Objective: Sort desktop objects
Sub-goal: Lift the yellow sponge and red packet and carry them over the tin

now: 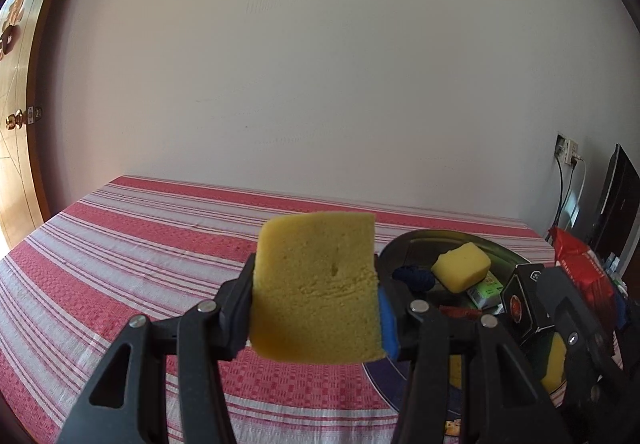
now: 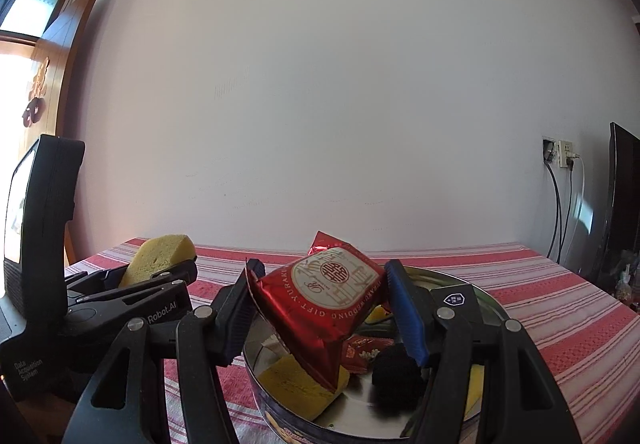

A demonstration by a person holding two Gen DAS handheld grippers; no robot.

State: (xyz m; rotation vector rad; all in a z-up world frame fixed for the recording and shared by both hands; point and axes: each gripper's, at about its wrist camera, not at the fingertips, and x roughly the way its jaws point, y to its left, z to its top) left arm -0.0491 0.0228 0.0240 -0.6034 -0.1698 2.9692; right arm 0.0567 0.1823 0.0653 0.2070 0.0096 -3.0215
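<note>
My left gripper [image 1: 316, 304] is shut on a yellow sponge [image 1: 316, 284], held in the air above the red-and-white striped tablecloth [image 1: 140, 244]. In the right wrist view the same sponge [image 2: 160, 256] and left gripper [image 2: 160, 276] show at the left. My right gripper [image 2: 324, 308] is shut on a red foil packet [image 2: 324, 300] with a round white label, held over a round metal tin [image 2: 486, 302]. The tin [image 1: 424, 240] holds another yellow sponge [image 1: 460, 266], a dark blue bundle [image 1: 414, 278], a green-and-white box [image 1: 486, 290] and a black box [image 2: 456, 302].
A wall socket with cables [image 2: 560, 160] and a dark screen [image 2: 624, 204] stand at the right behind the table. A wooden door [image 1: 20, 124] is at the far left. The right gripper with its red packet [image 1: 580, 264] shows at the right edge of the left wrist view.
</note>
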